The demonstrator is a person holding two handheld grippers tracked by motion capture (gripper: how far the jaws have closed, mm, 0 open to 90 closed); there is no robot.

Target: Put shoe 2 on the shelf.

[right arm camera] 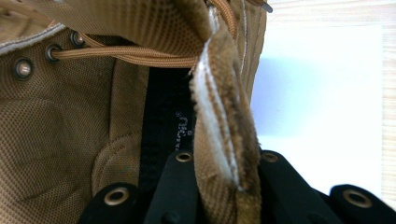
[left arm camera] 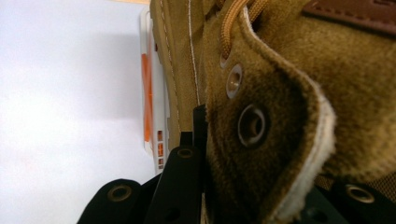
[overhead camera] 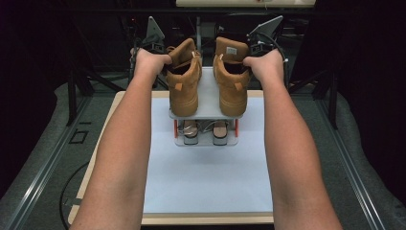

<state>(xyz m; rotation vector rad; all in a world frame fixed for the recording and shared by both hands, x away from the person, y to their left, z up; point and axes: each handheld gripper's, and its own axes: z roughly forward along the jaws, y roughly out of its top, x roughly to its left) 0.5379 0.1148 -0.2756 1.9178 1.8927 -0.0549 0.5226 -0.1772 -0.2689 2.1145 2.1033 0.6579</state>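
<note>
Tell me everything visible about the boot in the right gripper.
The right boot is a tan suede high-top with matching laces, metal eyelets, a mesh lining and a pale-edged collar. It stands upright on the top shelf of a small grey rack, toe toward the person, beside its twin. The right gripper is shut on its collar edge, one of the fingers inside the boot.

A wooden table (overhead camera: pixel 107 125) carries a white sheet (overhead camera: pixel 206 177). On the sheet stands a small two-tier rack (overhead camera: pixel 207 113) (grey shelves, orange posts); shoes (overhead camera: pixel 206 132) sit on its lower shelf.
</note>
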